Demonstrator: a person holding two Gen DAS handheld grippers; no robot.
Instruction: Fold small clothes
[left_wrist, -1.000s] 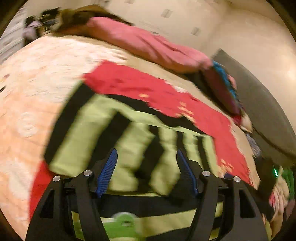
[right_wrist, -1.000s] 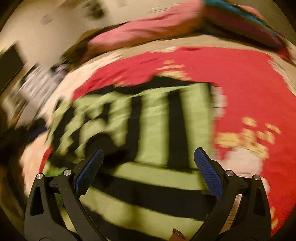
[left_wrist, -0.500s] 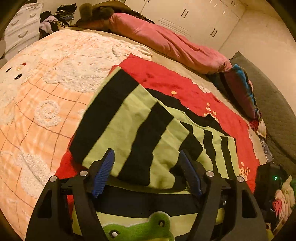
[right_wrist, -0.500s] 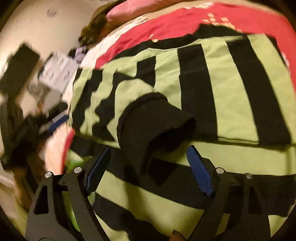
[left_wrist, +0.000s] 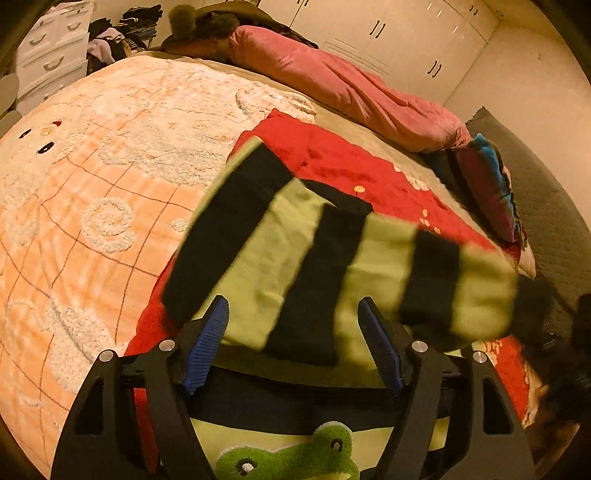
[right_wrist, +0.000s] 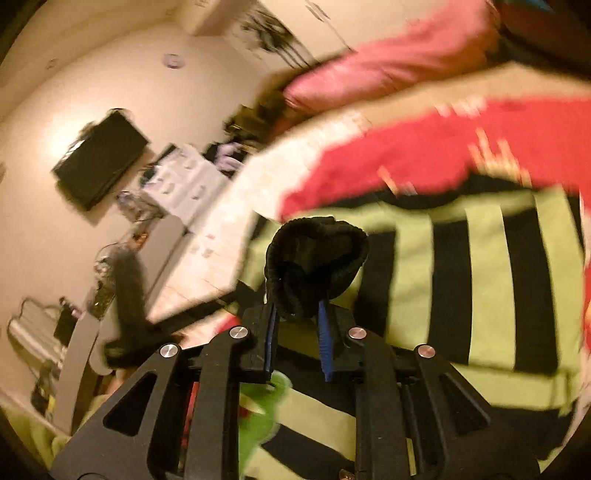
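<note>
A green-and-black striped sweater (left_wrist: 280, 258) with a frog patch (left_wrist: 291, 458) lies on a red garment (left_wrist: 332, 162) on the bed. My left gripper (left_wrist: 291, 301) stands open low over the sweater's body, and striped fabric lies between its blue pads (left_wrist: 207, 343) without being pinched. In the right wrist view my right gripper (right_wrist: 297, 304) is closing its jaws on the sleeve's black cuff (right_wrist: 317, 254), which bunches up between the pads. The sleeve (left_wrist: 461, 288) stretches, blurred, off the bed toward the right in the left wrist view.
A peach fleece blanket (left_wrist: 92, 184) covers the bed's left side. A pink duvet roll (left_wrist: 332, 85) and a dark cushion (left_wrist: 487, 192) lie along the far edge. White drawers (left_wrist: 48, 55) stand far left, and a black screen (right_wrist: 99, 158) hangs on the wall.
My right gripper has closed on the black cuff and risen with it, and the sleeve now stretches out to the right. The left gripper slid a little over the sweater, then held still.
</note>
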